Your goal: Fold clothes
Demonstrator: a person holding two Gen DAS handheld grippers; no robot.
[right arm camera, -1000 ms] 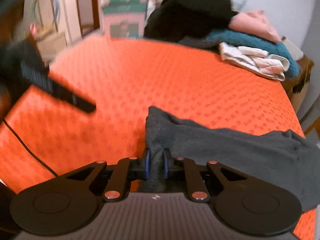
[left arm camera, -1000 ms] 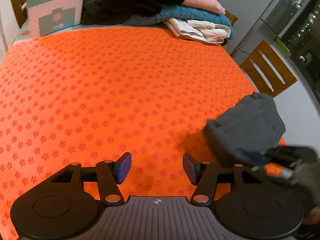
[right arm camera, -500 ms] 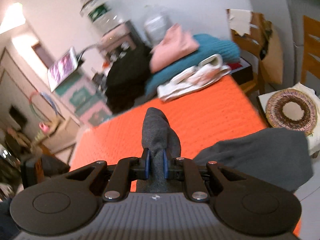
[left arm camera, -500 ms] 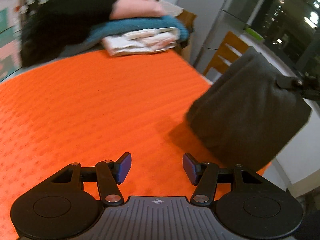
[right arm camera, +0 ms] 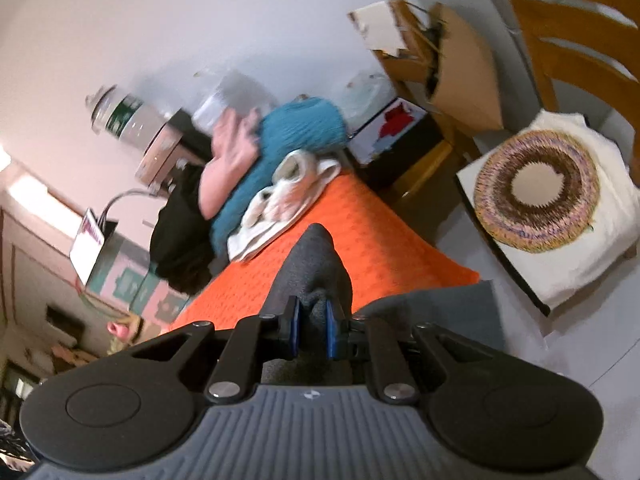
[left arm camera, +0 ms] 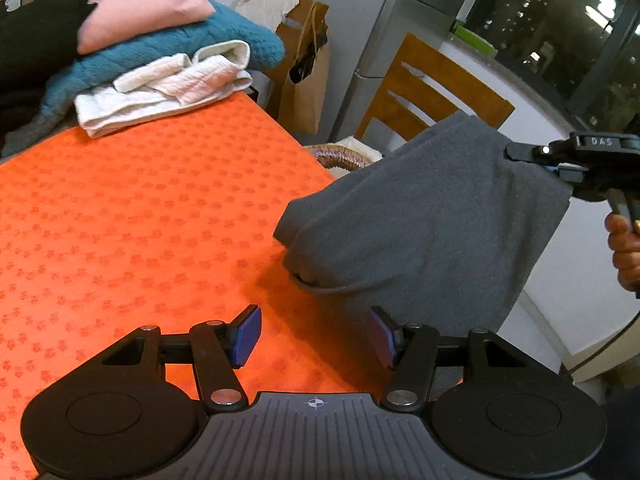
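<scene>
A dark grey garment [left arm camera: 424, 224] hangs in the air over the right edge of the orange table cover [left arm camera: 140, 208]. My right gripper [right arm camera: 311, 332] is shut on a bunched fold of that grey garment [right arm camera: 316, 268]; in the left wrist view the right gripper [left arm camera: 524, 154] holds the cloth's upper right corner, with a hand below it. My left gripper [left arm camera: 316, 336] stands open low over the orange cover, just in front of the garment's lower edge, with nothing between its fingers.
A pile of folded clothes [left arm camera: 160, 60] in white, teal, pink and black lies at the table's far end. Beyond the right edge stand a wooden chair [left arm camera: 432, 92], a paper bag [left arm camera: 304, 72] and a woven round mat [right arm camera: 536, 192] on a white cushion.
The right gripper has lifted the grey garment off the table and swung it up to the right. The left gripper has turned right towards the hanging cloth and stayed open.
</scene>
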